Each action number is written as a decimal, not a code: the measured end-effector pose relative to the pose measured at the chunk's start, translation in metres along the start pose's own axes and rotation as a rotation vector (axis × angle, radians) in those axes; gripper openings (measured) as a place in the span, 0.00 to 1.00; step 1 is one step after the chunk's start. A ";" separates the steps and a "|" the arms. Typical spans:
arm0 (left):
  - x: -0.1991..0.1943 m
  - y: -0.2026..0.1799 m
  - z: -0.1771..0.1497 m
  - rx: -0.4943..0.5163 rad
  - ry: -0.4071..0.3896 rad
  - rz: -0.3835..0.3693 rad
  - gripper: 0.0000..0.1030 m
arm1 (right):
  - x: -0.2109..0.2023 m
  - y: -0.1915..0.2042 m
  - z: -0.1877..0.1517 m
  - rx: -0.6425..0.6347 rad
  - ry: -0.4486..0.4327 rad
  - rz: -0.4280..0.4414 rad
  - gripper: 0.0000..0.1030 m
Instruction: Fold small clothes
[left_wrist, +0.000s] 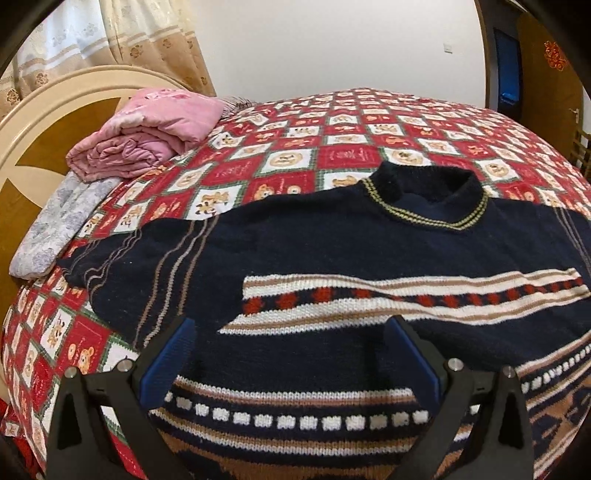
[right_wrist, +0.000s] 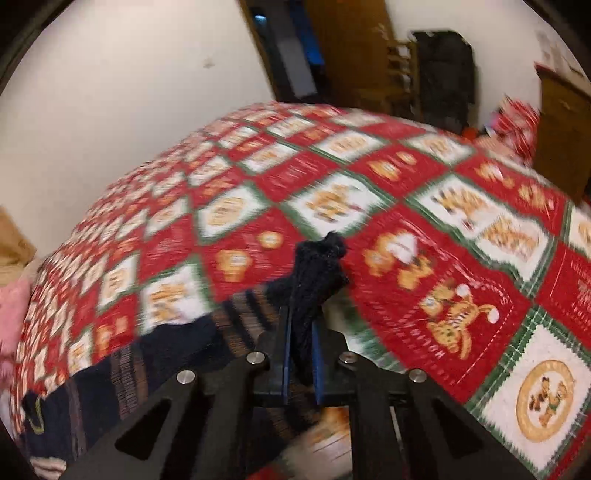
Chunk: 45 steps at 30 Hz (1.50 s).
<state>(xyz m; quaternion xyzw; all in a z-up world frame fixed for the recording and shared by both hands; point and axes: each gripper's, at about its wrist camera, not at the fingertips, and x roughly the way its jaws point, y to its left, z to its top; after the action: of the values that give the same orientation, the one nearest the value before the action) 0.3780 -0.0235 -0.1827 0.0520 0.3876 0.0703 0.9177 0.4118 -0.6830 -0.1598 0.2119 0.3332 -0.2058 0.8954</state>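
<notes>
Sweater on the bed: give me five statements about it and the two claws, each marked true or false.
1. The right claw is shut on a bunch of the dark sweater. True.
2. The left claw is pinching the sweater's collar. False: it is open over the lower, patterned part, and the collar lies farther away.
3. The sweater lies spread on a red checked bedspread. True.
4. A folded pink blanket lies on top of the sweater. False: it sits apart, near the headboard.
5. The collar has yellow striped trim. True.
</notes>
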 end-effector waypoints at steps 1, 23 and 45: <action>-0.002 0.001 -0.001 -0.006 -0.002 -0.010 1.00 | -0.010 0.016 -0.002 -0.034 -0.009 0.027 0.08; -0.038 0.033 -0.018 -0.020 -0.041 -0.135 1.00 | -0.071 0.350 -0.169 -0.524 0.110 0.471 0.08; -0.001 -0.082 0.022 0.000 0.157 -0.425 0.81 | -0.099 0.196 -0.178 -0.433 -0.125 0.425 0.57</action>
<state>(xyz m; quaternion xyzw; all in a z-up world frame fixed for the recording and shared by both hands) 0.4005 -0.1055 -0.1789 -0.0364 0.4598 -0.1208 0.8790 0.3521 -0.4065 -0.1671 0.0679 0.2618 0.0493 0.9615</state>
